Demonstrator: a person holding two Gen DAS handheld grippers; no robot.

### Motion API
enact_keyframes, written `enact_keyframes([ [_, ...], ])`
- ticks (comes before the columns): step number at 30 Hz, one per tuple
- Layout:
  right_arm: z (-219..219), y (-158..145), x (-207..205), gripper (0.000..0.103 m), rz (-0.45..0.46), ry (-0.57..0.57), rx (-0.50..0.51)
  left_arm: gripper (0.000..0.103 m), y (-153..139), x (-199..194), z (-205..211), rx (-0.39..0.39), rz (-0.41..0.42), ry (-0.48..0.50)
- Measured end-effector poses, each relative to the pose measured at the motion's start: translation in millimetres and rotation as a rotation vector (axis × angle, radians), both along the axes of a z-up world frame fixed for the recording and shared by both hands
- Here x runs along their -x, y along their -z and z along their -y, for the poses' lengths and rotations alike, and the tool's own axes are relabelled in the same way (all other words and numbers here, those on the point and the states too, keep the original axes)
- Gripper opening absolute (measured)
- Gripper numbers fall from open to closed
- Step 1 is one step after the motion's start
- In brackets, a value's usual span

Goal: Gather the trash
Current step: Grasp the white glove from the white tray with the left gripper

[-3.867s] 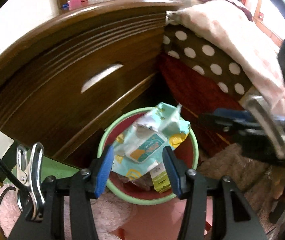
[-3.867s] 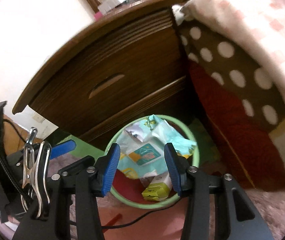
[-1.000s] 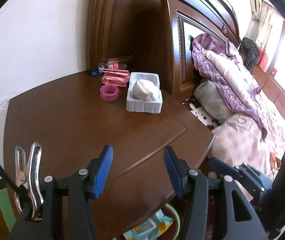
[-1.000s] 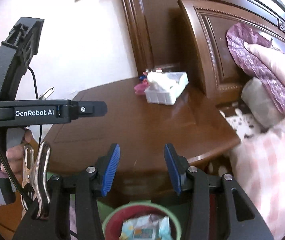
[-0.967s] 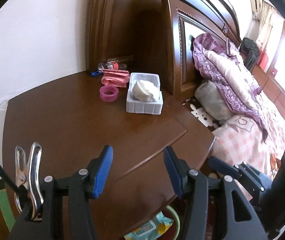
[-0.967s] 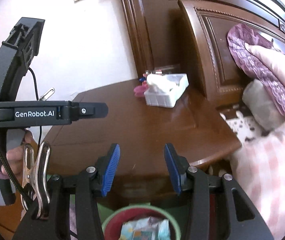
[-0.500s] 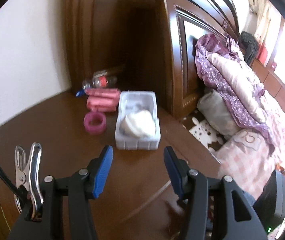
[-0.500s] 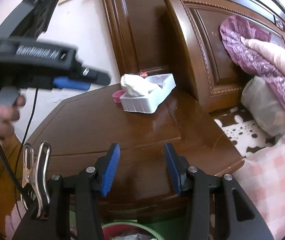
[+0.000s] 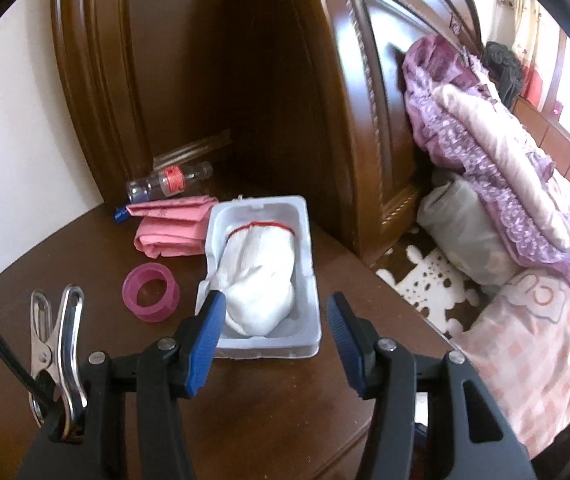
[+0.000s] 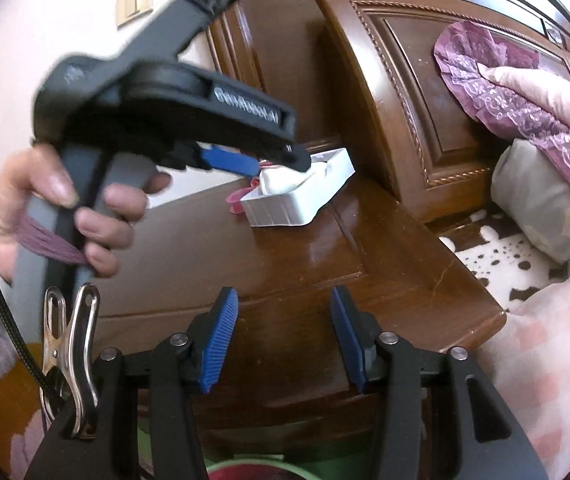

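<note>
Pale lettering runs along the side of the left gripper (image 10: 281,162) in the right wrist view, but it is too blurred there to read. The bottle (image 9: 167,182) lying at the back of the bench (image 9: 265,412) carries a red label whose print is too small to make out.

The white tray (image 9: 309,300) with a white wad (image 9: 261,280) tied in red inside it sits on the bench. In the left wrist view its near end lies just beyond and between the left jaws, which stand open around nothing; the left blue pad overlaps the tray's near left corner. A pink ring (image 9: 151,292) and a folded pink cloth (image 9: 173,228) lie left of the tray.

The right gripper (image 10: 281,340) has just been opening; its jaws stand apart with nothing between them, well short of the tray. A hand (image 10: 65,216) holds the left gripper's handle.
</note>
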State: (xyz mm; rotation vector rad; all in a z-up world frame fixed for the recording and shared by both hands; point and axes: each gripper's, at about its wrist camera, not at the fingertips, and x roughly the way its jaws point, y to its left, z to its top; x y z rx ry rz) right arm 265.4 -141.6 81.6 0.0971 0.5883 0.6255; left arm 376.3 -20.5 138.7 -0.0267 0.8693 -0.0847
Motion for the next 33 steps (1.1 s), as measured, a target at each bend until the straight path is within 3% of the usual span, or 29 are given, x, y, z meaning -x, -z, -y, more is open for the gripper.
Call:
enact_keyframes([
  [8, 9.1, 0.5, -1.8, 0.050, -0.031, -0.012, -0.086, 0.055, 1.2, -4.9, -7.6, -0.035, 0.034, -0.044],
  [12, 9.2, 0.7, -1.9, 0.050, -0.036, -0.012, -0.095, 0.047, -5.7, -11.2, -9.0, -0.060, 0.052, -0.028],
  [20, 8.8, 0.9, -1.9, 0.050, -0.034, -0.015, -0.090, 0.042, 16.2, -36.3, -5.5, -0.114, -0.063, 0.043],
  [24, 9.7, 0.2, -2.7, 0.050, -0.041, -0.013, -0.099, 0.042, 18.6, -33.0, -5.4, -0.106, -0.037, 0.047],
  [27, 9.6, -0.3, -2.7, 0.050, -0.042, -0.013, -0.098, 0.028, 24.8, -32.6, -4.7, -0.108, -0.069, 0.052],
  [30, 9.7, -0.3, -3.1, 0.050, -0.043, -0.014, -0.100, 0.025, 28.4, -27.6, -0.5, -0.139, -0.052, 0.062],
  [33, 9.5, -0.7, -3.2, 0.050, -0.044, -0.013, -0.100, 0.015, 24.5, -23.9, 0.6, -0.113, -0.041, 0.068],
])
